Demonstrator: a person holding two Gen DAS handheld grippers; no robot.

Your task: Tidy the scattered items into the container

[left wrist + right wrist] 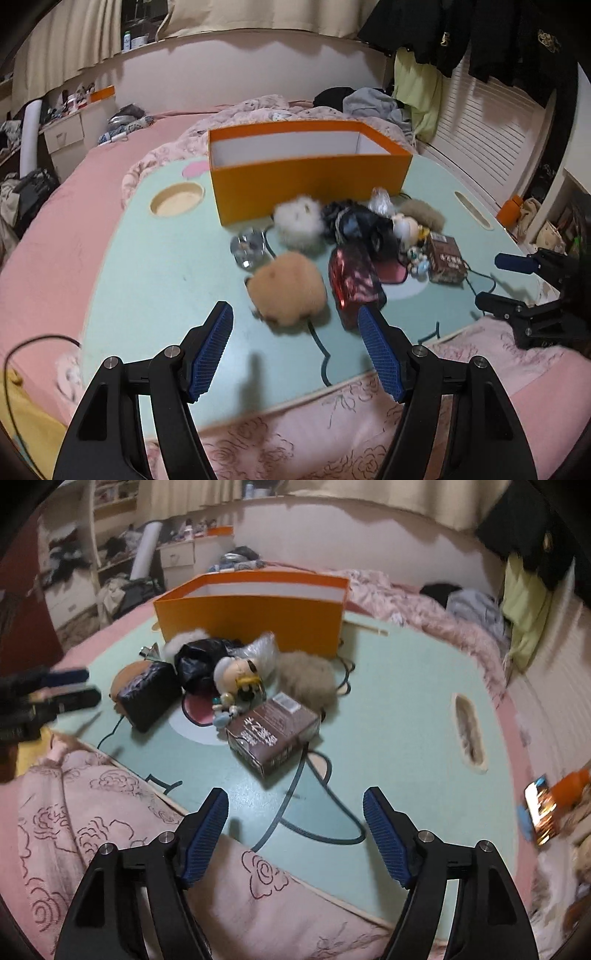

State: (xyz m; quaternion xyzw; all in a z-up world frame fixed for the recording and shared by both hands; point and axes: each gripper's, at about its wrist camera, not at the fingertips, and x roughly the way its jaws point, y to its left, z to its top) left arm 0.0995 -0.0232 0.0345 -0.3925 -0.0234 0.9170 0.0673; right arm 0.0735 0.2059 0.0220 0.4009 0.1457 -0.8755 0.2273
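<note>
Left gripper point(295, 325) wide, empty, tan fluffy plush point(288, 286) lower centre. Right gripper point(295, 812) wide, empty. Orange cardboard box point(310, 184) probably light; bump could shove it.

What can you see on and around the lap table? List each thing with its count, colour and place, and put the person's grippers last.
box: one, orange, empty, far side of table.
table: one, pale green, on pink bedding.
round plush: one, tan, nearest left gripper.
fluffy ball: one, white, by box.
carton: one, brown, nearest right gripper.
bag: one, black, mid-pile.
left gripper: blue pads, open, empty.
right gripper: blue pads, open, empty.
</note>
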